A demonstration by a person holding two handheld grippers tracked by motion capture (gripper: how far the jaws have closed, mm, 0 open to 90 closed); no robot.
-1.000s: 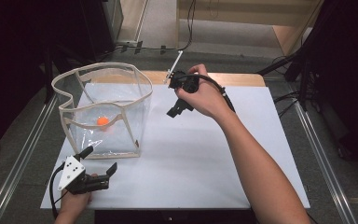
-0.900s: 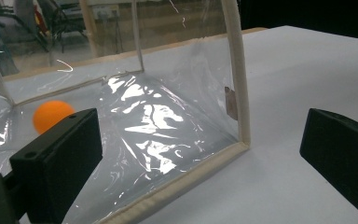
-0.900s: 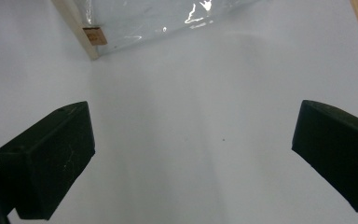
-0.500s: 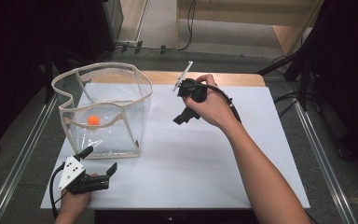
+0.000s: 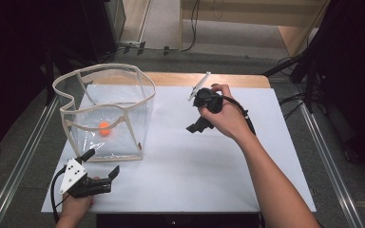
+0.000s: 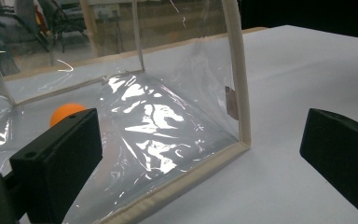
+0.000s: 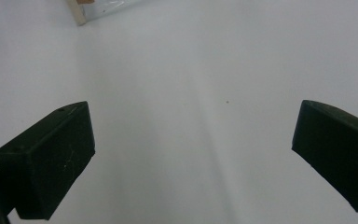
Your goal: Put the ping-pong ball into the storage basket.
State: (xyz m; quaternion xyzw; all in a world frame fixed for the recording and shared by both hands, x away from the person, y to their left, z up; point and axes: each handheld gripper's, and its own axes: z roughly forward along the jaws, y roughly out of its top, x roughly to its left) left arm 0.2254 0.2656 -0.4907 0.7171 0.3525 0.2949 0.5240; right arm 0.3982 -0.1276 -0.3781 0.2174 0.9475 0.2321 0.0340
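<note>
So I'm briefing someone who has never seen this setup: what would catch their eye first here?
Probably the clear bag with beige trim, standing open on the left of the white table, with a small orange ball inside. Next, the two black grippers: the left gripper just in front of the bag, jaws apart, and the right gripper held open over bare table.

- The bag (image 5: 105,111) stands on the left half of the table (image 5: 228,175), toward the far edge.
- The ball (image 5: 104,128) lies inside the bag, on its floor.
- The left gripper (image 5: 99,176) sits near the table's front left corner, just before the bag.
- The right gripper (image 5: 197,127) hangs over the middle of the table, right of the bag and well apart from it.
</note>
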